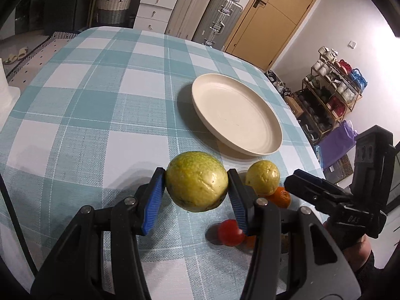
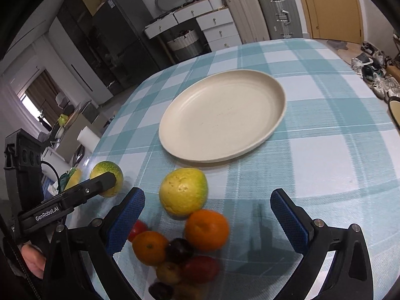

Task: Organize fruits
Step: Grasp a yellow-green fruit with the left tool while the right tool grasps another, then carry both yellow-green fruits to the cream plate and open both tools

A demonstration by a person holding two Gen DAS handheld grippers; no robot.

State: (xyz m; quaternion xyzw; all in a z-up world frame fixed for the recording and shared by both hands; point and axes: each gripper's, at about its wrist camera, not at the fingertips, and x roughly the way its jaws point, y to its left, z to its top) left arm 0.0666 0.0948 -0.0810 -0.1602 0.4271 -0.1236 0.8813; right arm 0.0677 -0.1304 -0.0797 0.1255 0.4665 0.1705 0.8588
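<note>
My left gripper (image 1: 196,178) is shut on a large yellow-green guava (image 1: 196,181), its blue pads pressed to both sides, and holds it just above the checked cloth. A cream plate (image 1: 235,115) lies empty beyond it to the right. In the right wrist view the right gripper (image 2: 208,215) stands open over a fruit pile: a second guava (image 2: 183,190), two oranges (image 2: 207,230) (image 2: 149,247), a dark plum (image 2: 178,250), a red fruit (image 2: 200,268) and a small tomato (image 2: 137,228). The plate (image 2: 222,115) is just behind the pile. Nothing is between the right fingers (image 2: 290,215).
The teal-and-white checked table (image 1: 100,100) falls away at its right edge, with a shoe rack (image 1: 332,92) on the floor below. Suitcases (image 1: 217,20) and white drawers (image 1: 155,7) stand behind the table. The left gripper with its guava (image 2: 102,171) shows at the left of the right wrist view.
</note>
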